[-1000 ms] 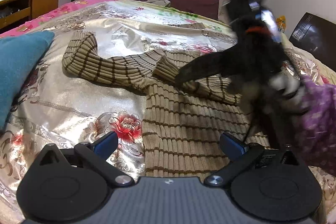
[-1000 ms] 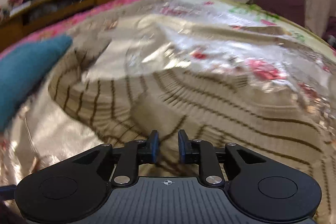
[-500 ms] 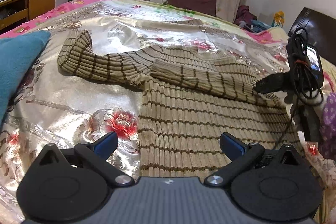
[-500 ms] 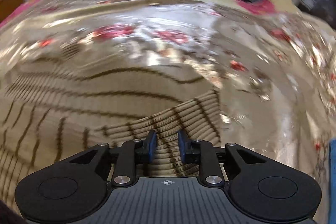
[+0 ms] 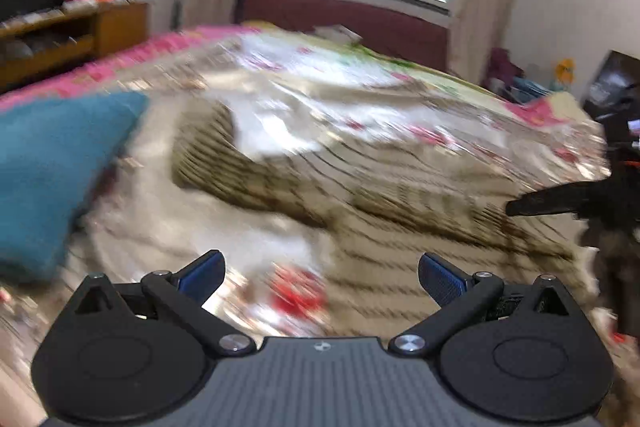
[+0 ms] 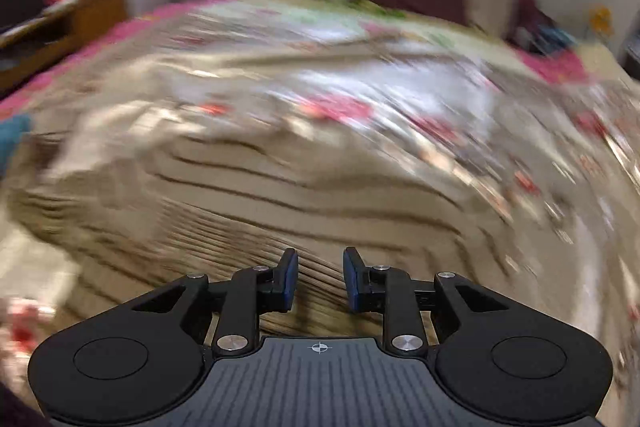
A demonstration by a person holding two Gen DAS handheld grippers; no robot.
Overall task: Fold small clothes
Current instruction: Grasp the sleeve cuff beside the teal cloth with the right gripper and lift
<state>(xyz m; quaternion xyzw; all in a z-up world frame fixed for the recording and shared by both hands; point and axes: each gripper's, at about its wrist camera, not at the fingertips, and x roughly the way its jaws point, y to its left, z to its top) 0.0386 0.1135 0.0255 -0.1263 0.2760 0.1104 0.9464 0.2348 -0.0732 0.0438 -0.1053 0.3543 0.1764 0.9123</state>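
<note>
The left gripper (image 5: 320, 277) hung wide open above the bedspread (image 5: 280, 115), holding nothing. The right gripper (image 6: 320, 281) stood parted by a narrow gap over the striped tan sweater (image 6: 280, 195), which lay spread flat on the bed; no cloth showed between its pads. Only the left view showed the teal pillow (image 5: 52, 171) in full and the right gripper's dark body at the sweater's right edge.

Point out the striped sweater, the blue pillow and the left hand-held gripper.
striped sweater (image 6: 280, 195): right wrist view, on the body panel.
blue pillow (image 5: 52, 163): left wrist view, on its middle face.
left hand-held gripper (image 5: 320, 273): left wrist view, midway between its spread fingertips.
</note>
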